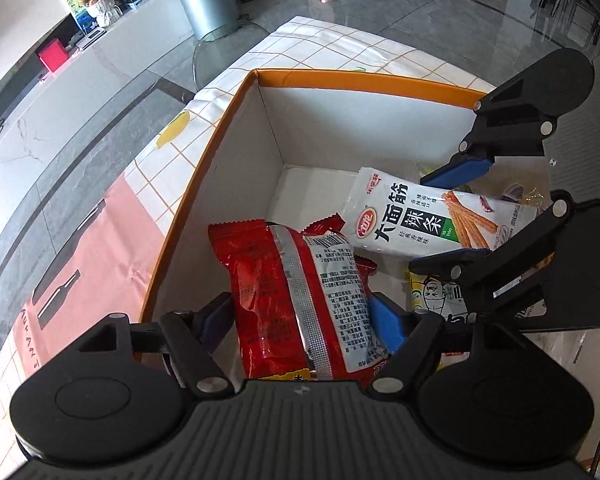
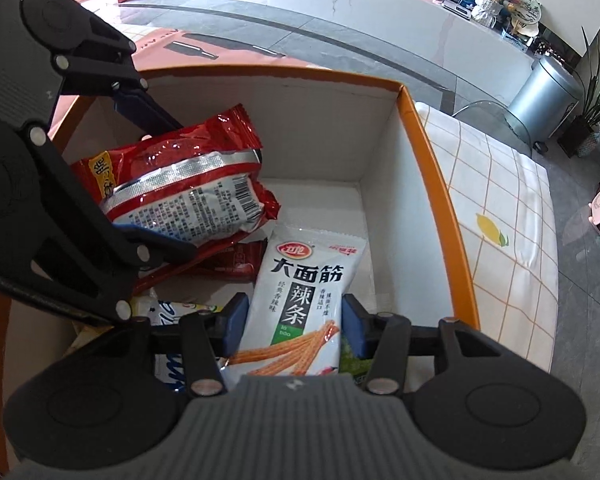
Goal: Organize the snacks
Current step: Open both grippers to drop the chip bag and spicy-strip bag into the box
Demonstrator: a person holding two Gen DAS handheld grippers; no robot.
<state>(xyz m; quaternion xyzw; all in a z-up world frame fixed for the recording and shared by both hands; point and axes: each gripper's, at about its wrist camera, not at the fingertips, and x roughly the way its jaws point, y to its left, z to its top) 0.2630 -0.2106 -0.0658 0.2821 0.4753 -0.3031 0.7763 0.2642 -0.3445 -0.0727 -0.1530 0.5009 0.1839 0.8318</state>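
An orange-rimmed white box (image 1: 236, 128) (image 2: 432, 152) stands on the table. My left gripper (image 1: 300, 316) is shut on a red snack bag (image 1: 296, 292) and holds it inside the box; the bag also shows in the right wrist view (image 2: 180, 184). My right gripper (image 2: 294, 322) is shut on a white spicy-strip packet (image 2: 300, 300) over the box floor; the packet also shows in the left wrist view (image 1: 416, 216), with the right gripper (image 1: 440, 220) around it. A smaller red packet (image 2: 236, 260) and other packets lie beneath.
A checked tablecloth (image 1: 340, 48) (image 2: 508, 216) covers the table beside the box. A pink mat with a bottle print (image 1: 88, 248) lies at the box's other side. A yellow packet (image 1: 432, 292) and a blue-white packet (image 2: 168, 312) lie in the box. A metal bin (image 1: 206, 0) stands on the floor.
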